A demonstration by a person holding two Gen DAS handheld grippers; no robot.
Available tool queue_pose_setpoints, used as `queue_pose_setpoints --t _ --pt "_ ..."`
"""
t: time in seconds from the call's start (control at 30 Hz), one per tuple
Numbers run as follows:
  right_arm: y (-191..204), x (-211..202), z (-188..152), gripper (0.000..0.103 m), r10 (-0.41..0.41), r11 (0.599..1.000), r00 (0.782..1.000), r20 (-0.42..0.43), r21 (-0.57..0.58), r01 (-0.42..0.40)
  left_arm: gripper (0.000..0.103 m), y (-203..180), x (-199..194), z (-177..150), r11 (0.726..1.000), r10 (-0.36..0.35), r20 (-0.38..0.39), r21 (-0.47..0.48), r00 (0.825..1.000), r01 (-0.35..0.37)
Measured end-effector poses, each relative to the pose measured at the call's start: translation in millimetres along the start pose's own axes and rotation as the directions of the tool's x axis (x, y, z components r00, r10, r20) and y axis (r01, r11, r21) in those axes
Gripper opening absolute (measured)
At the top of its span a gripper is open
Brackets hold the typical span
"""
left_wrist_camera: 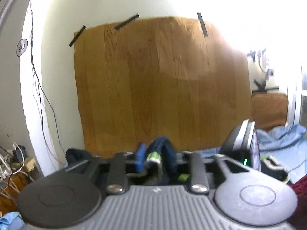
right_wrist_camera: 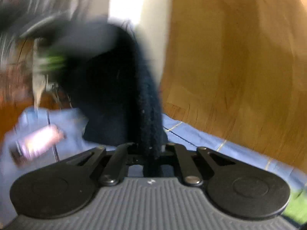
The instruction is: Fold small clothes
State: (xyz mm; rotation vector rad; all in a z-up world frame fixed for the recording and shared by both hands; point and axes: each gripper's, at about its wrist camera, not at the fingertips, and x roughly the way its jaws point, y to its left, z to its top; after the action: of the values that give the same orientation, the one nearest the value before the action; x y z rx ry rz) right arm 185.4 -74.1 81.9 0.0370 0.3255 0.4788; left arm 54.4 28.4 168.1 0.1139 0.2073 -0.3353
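While both grippers pinch it, navy garment (right_wrist_camera: 134, 88) raised — left gripper (left_wrist_camera: 156, 160), right gripper (right_wrist_camera: 151, 151).

A pale cream wall (left_wrist_camera: 57, 38) stood ahead, and a large sheet printed like wood planks (left_wrist_camera: 163, 80) was fixed to it with strips of black tape (left_wrist_camera: 202, 25) along its top edge. Hard daylight poured in from the upper right and washed that corner out. A smaller brown sheet (left_wrist_camera: 268, 111) hung further right. Thin dark cables (left_wrist_camera: 38, 88) trailed down the wall at the left toward a tangle of white plugs (left_wrist_camera: 11, 163). A round label (left_wrist_camera: 22, 47) sat on a grey panel there.
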Motion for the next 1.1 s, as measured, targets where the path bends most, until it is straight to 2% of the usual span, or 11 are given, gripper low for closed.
queue_pose_setpoints --t 0.27,0.33,0.4,0.47,0.6,0.73,0.8,0.83,0.9,1.03,1.1 --pt "-141 -93 11 0.015 -0.297 0.896 0.953 0.066 0.364 0.254 0.037 34 47 -14 0.988 0.028 -0.078 -0.149 0.997 -0.039" --pt "-169 -119 -12 0.027 -0.390 0.830 0.921 0.002 0.433 0.350 0.041 32 73 -20 0.987 -0.006 -0.130 -0.157 0.992 -0.014" --pt "-189 -136 -44 0.077 -0.447 0.775 0.889 -0.095 0.455 0.438 0.046 24 107 -27 0.987 -0.054 -0.195 -0.160 0.979 0.023" --pt "-203 -151 -73 0.078 -0.448 0.738 0.877 -0.172 0.483 0.472 0.048 8 144 -33 0.984 -0.114 -0.271 -0.165 0.956 0.071" --pt "-223 -183 -111 0.076 -0.432 0.684 0.880 -0.199 0.564 0.463 0.056 -30 205 -40 0.972 -0.216 -0.383 -0.171 0.898 0.161" --pt "-228 -198 -113 0.075 -0.467 0.672 0.867 -0.173 0.567 0.476 0.053 -77 242 -51 0.982 -0.190 -0.427 -0.058 0.884 0.182" --pt "-232 -195 -111 0.062 -0.461 0.681 0.867 -0.187 0.552 0.482 0.038 -90 257 -61 0.986 -0.157 -0.452 -0.020 0.878 0.167" --pt "-225 -190 -108 0.059 -0.461 0.688 0.865 -0.196 0.537 0.489 0.017 -94 263 -68 0.987 -0.151 -0.468 -0.019 0.870 0.161" --pt "-233 -177 -105 0.026 -0.461 0.706 0.858 -0.227 0.493 0.509 0.011 -96 277 -74 0.988 -0.149 -0.490 -0.050 0.859 0.143" --pt "-228 -177 -99 0.010 -0.466 0.738 0.873 -0.146 0.481 0.474 0.010 -60 267 -66 0.982 -0.126 -0.403 -0.181 0.906 0.056" --pt "-221 -176 -98 0.010 -0.474 0.754 0.872 -0.123 0.454 0.474 0.010 -48 268 -68 0.974 -0.142 -0.411 -0.221 0.900 0.053"
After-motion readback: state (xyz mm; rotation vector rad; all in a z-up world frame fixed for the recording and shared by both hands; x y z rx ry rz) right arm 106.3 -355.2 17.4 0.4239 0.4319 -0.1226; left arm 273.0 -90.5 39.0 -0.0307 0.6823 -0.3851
